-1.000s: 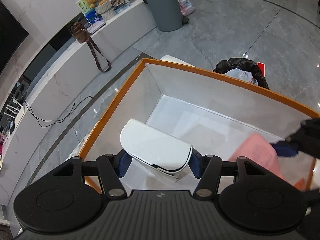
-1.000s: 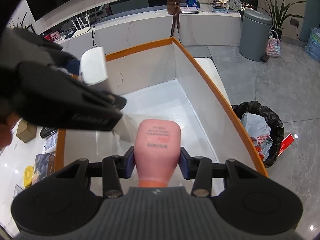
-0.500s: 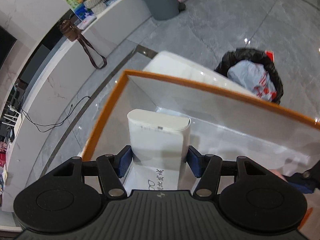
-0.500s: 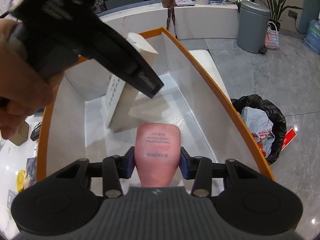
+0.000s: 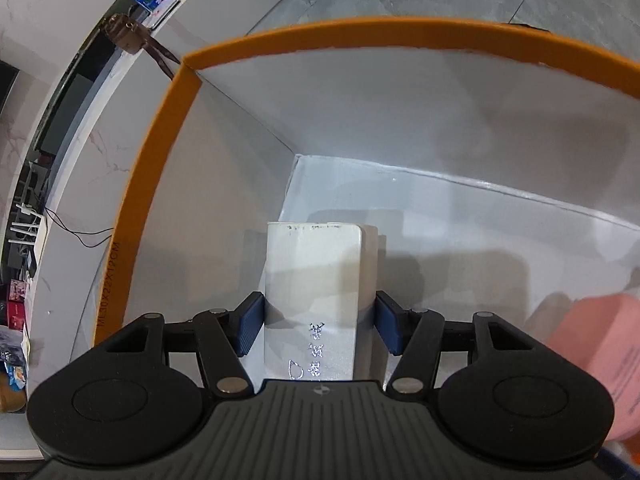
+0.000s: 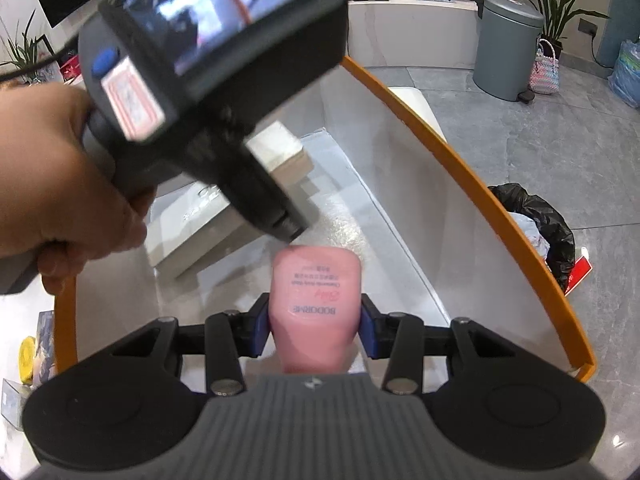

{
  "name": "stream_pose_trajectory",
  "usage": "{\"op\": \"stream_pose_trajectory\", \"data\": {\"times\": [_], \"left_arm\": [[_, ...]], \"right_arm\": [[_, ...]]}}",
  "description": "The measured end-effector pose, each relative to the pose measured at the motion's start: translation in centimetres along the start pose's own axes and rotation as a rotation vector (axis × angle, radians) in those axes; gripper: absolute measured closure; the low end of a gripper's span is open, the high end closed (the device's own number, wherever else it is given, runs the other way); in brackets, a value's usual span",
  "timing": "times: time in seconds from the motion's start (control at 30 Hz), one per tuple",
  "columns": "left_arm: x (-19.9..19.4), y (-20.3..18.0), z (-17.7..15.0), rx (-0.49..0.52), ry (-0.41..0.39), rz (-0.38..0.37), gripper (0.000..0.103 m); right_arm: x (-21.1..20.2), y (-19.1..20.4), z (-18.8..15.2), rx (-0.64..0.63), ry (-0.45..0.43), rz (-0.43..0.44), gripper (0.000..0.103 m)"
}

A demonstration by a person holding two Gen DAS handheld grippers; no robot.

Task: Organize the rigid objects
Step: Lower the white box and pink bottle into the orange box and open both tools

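The orange-rimmed box (image 5: 160,148) has white inner walls and a white floor. Inside it, the left tool (image 5: 316,326) grips the white carton (image 5: 316,276) between its blue pads; the carton's far end appears to rest on the box floor. The right tool (image 6: 314,326) clamps the pink bottle (image 6: 314,292) just beside the carton. The left hand (image 6: 60,184) and its tool body block the right view. Outside stand a grey bin (image 6: 506,46) and a black trash bag (image 6: 536,216).

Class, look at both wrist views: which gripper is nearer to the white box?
Left. The left gripper has the white box between its fingers; the right gripper holds the pink bottle, apart from it.
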State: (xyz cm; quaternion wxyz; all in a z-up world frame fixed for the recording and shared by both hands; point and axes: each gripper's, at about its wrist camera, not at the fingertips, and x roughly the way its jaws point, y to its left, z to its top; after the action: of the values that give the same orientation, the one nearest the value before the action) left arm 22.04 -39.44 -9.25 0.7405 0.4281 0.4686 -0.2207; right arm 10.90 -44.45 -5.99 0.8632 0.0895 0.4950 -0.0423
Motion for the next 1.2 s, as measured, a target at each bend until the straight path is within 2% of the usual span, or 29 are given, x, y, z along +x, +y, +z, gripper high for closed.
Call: {"op": "stream_pose_trajectory", "data": {"times": [0.1,0.17,0.23,0.47,0.67,0.87,1.2], "left_arm": [[-0.2,0.2,0.1,-0.007,-0.007,0.001,0.03],[-0.5,0.3,0.1,-0.009,-0.015,-0.01,0.03],[-0.9,0.4,0.1,-0.015,-0.026,-0.005,0.03],[-2.3,1.2,-0.2,-0.029,-0.052,-0.002,0.03],[-4.0,2.4,-0.8,-0.072,-0.067,-0.028,0.03],[-6.7,3.5,-1.6,-0.084,-0.101,-0.016,0.03],[-12.2,6.6,-5.9,-0.182,-0.187,-0.017,0.028]], "right_arm": [[0.1,0.1,0.3,-0.003,0.006,-0.022,0.059],[0.0,0.3,0.5,0.002,-0.002,-0.029,0.057],[-0.1,0.3,0.6,0.008,-0.003,-0.028,0.05],[-0.4,0.1,0.9,0.028,-0.015,-0.029,0.05],[-1.2,-0.2,1.4,0.043,-0.033,-0.027,0.05],[-2.5,0.2,1.6,0.045,-0.056,-0.025,0.05],[-4.9,1.3,1.8,0.027,-0.108,-0.018,0.05]]}}
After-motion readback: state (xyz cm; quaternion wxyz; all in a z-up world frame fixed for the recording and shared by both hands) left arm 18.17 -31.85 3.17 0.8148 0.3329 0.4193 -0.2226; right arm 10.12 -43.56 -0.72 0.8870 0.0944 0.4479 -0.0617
